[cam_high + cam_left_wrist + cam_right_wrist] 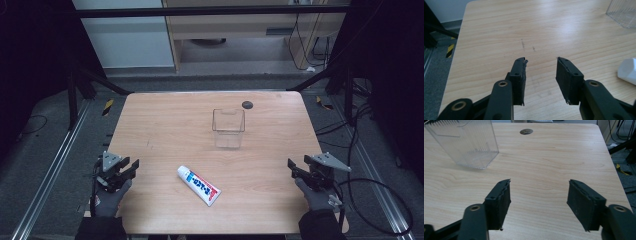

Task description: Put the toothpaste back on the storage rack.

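Both tongs, left (131,167) and right (294,167), stood open and empty at the worktop (165,120) edges, with the toothpaste tube (199,185) lying flat between them, near the clear container (228,128); a shallow pinch could probably let it slip.

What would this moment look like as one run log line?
left gripper: open, empty | right gripper: open, empty | toothpaste tube: lying flat between them, untouched | clear container: upright, mid-table
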`<action>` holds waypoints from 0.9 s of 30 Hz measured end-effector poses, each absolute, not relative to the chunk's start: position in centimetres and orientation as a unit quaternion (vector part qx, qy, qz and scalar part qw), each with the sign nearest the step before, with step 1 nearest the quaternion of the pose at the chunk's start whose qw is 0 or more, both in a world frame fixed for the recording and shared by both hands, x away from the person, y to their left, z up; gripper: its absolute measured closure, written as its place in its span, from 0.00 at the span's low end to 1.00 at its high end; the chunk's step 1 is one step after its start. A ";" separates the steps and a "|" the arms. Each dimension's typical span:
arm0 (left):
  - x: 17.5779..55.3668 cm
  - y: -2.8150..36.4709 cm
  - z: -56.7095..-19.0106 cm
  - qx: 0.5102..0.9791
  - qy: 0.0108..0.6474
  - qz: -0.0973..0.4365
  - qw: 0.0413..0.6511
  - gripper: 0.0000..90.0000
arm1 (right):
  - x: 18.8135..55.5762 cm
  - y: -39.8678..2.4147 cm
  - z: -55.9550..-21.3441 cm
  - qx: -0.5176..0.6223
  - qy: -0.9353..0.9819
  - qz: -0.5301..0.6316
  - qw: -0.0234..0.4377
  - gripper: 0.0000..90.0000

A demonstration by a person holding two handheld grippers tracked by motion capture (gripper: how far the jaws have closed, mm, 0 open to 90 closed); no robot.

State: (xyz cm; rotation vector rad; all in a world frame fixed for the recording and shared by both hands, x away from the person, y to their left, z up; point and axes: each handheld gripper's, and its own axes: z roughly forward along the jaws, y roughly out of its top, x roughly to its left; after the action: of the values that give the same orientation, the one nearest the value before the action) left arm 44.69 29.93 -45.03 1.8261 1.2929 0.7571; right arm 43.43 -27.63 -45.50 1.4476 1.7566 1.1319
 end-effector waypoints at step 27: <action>42.8 20.8 -46.0 0.838 0.381 0.172 0.353 0.86 | 43.1 -24.0 -46.4 0.493 0.717 0.421 0.256 0.66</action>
State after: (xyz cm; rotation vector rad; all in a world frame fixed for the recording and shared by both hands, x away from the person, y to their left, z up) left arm 42.84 20.82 -45.99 2.1667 0.9844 0.4442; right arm 43.10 -23.98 -46.43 1.3369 1.9471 1.1429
